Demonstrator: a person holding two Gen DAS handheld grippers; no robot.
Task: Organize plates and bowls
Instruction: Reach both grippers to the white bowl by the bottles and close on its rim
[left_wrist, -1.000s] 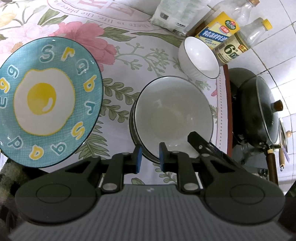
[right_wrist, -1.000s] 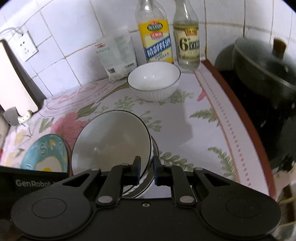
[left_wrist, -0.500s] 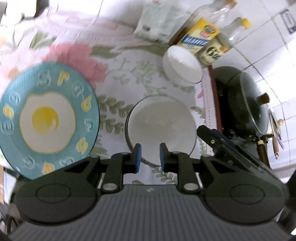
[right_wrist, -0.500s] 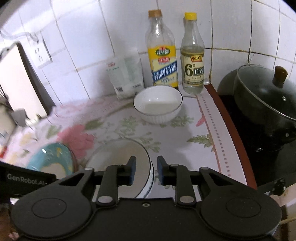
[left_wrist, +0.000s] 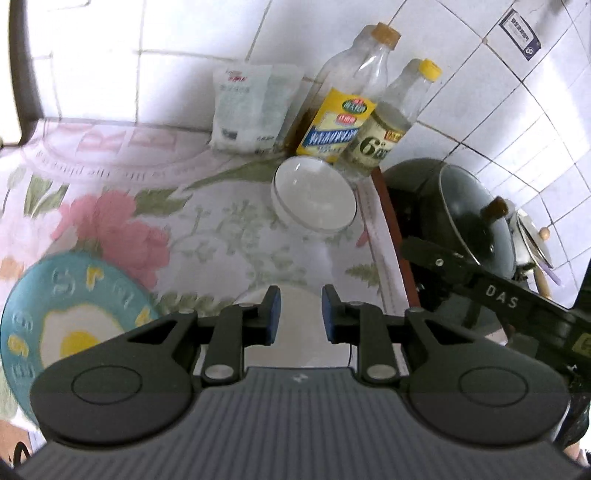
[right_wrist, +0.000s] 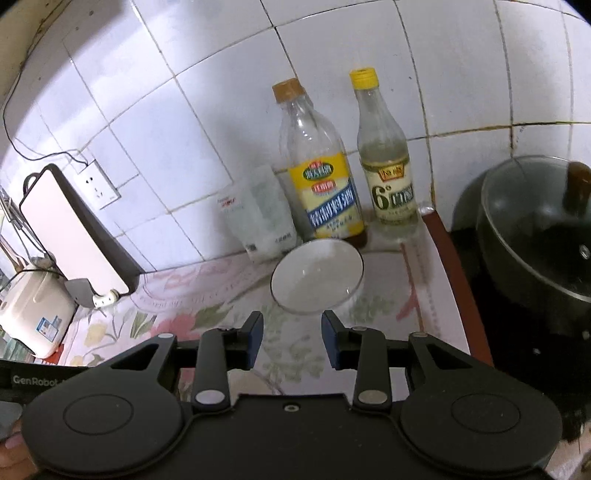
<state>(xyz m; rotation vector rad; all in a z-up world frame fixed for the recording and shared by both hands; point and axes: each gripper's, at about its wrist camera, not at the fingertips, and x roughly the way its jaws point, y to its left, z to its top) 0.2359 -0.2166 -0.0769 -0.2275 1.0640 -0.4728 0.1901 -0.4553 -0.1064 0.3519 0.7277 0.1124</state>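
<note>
A blue plate (left_wrist: 74, 325) with a fried-egg picture lies at the left on the flowered cloth. The large white bowl (left_wrist: 297, 350) sits right under my left gripper (left_wrist: 298, 314), mostly hidden by the fingers. The jaws are opening and nothing is between them. A small white bowl (left_wrist: 314, 195) stands further back by the bottles. In the right wrist view that small bowl (right_wrist: 317, 275) is just ahead of my right gripper (right_wrist: 291, 339), whose jaws are opening with nothing between them. Only a sliver of the large bowl's rim (right_wrist: 258, 382) shows below its fingers.
A yellow-label bottle (right_wrist: 325, 195), a clear vinegar bottle (right_wrist: 388, 173) and a white bag (right_wrist: 262, 214) stand against the tiled wall. A dark pot with a glass lid (right_wrist: 535, 236) sits on the stove at the right. A white board (right_wrist: 74, 229) leans at the left.
Both grippers have let go of the large bowl's rim, widened and risen. The bowl, tilted before, has slid out of sight under the fingers; the small bowl and bottles now fill the right view.
</note>
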